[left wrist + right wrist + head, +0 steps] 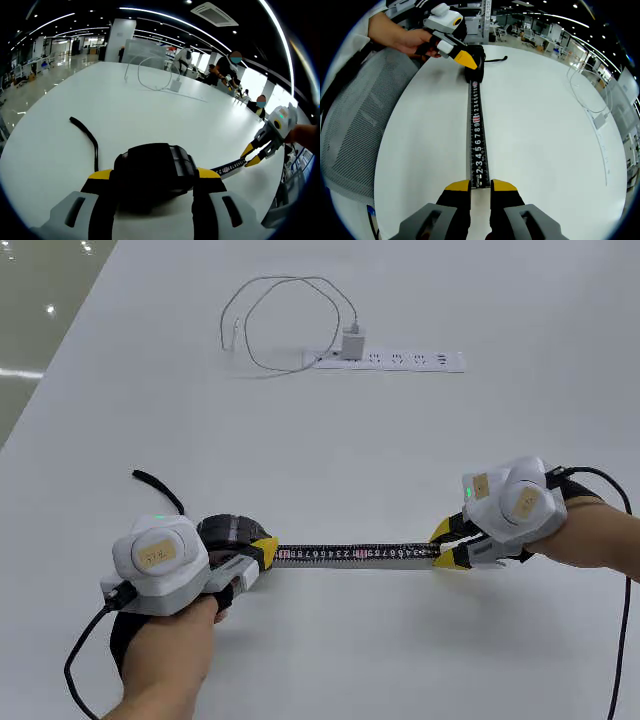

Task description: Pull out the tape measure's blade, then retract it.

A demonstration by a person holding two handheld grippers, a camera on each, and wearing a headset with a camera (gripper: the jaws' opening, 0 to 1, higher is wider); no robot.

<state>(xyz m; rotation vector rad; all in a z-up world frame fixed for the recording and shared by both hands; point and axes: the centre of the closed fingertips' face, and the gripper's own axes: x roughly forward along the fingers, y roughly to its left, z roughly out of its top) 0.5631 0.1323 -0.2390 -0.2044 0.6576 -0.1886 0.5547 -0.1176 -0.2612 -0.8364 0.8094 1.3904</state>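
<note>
The left gripper (155,176) has its jaws set fairly wide, pressed against both sides of the tape measure (154,167), whose black case sits on the white table (350,440) at the near left. The right gripper (481,187) has its jaws narrow, pinching the tip of the blade (478,130). The blade stretches straight and flat from the case to the right gripper, low over the table; I cannot tell if it touches. Its dark face carries white numbers. A black strap (158,490) lies on the table beside the case. At the far side sits a power strip (400,360) with a charger (354,343) and a looped cable (275,315).
</note>
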